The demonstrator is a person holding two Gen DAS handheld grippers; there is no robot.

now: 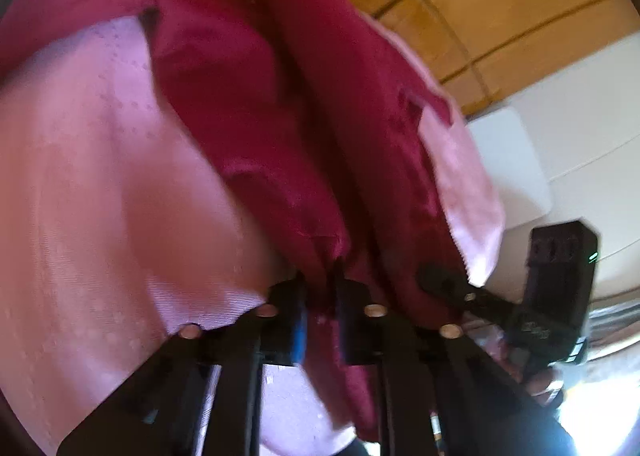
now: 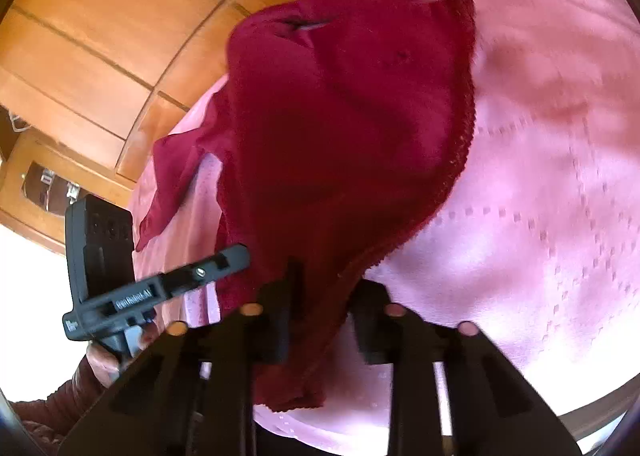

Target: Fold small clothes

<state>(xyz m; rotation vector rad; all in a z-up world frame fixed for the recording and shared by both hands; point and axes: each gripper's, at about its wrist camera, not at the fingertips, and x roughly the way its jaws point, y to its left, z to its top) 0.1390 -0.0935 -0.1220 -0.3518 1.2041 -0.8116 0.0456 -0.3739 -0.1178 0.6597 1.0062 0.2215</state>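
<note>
A small dark red garment (image 1: 248, 95) with a scalloped lace edge (image 2: 352, 115) hangs lifted over a pink patterned cloth (image 1: 80, 175). My left gripper (image 1: 322, 284) is shut on a bunched fold of the garment. In the right wrist view the right gripper (image 2: 328, 284) is shut on another part of its edge, and red fabric hangs down between the fingers. Each gripper shows in the other's view: the right gripper (image 1: 436, 276) bites the garment's right side, and the left gripper (image 2: 236, 256) meets its left side. The two grippers are close together.
The pink cloth (image 2: 540, 215) spreads under and behind the garment. Wooden panels (image 2: 100, 15) lie beyond it, with a white surface (image 1: 580, 135) at the right. A person's hand (image 2: 100, 360) and a dark knitted sleeve (image 2: 52, 408) hold the left gripper.
</note>
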